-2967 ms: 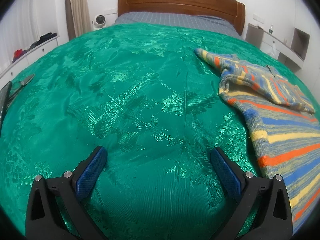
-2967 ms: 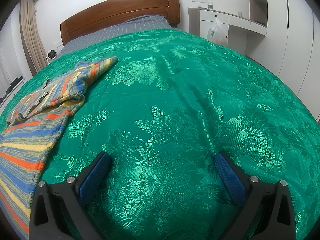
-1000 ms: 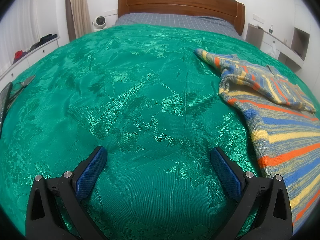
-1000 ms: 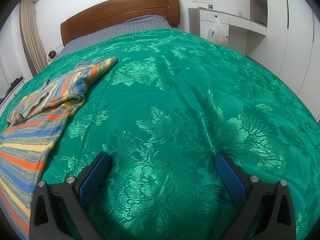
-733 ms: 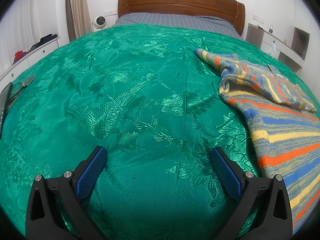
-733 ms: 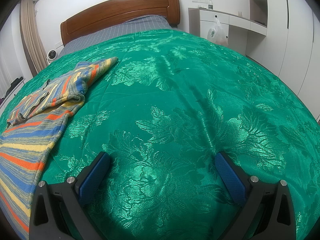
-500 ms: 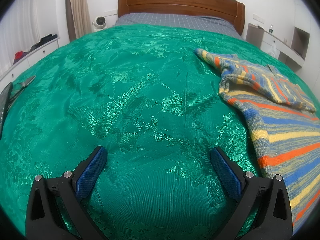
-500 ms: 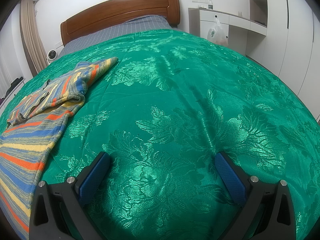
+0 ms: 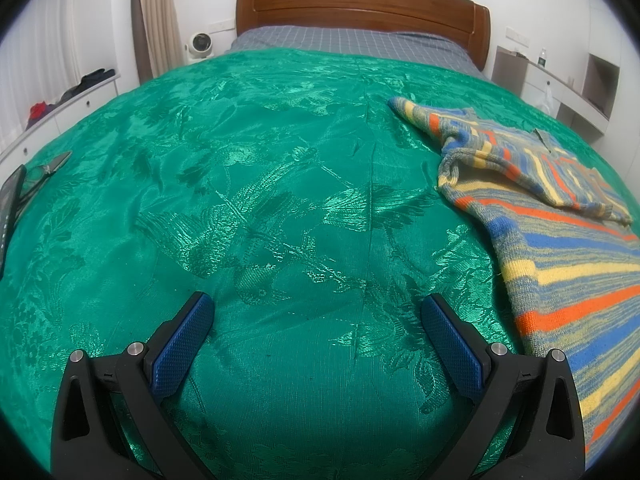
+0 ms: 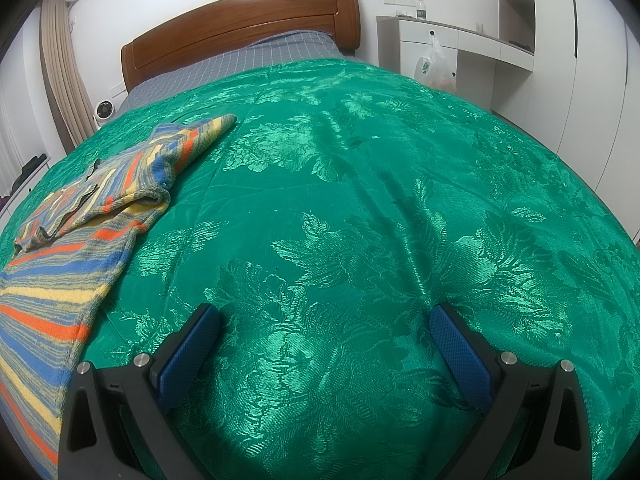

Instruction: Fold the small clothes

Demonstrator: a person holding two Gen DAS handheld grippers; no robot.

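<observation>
Left gripper [image 9: 316, 316]: held low over the green bedspread [image 9: 256, 208], fingers spread wide, nothing clasped between the blue pads [image 9: 180, 344].
Right gripper [image 10: 324, 326]: likewise held low over the bedspread [image 10: 360, 208], fingers spread wide, nothing between them.
Striped sweater [image 9: 560, 248]: laid flat on the bedspread, to the right of the left gripper and apart from its fingers; in the right wrist view it [image 10: 60, 272] is seen to the left of the right gripper, so it is placed between the two tools.
Sleeve [image 9: 500, 152]: folded across the sweater's upper part, ahead and right of the left gripper.
Headboard [image 9: 360, 4]: wooden, seen far ahead of both grippers.
Dark objects [image 9: 16, 196]: seen at the bedspread's far left edge; what they are cannot be told.
</observation>
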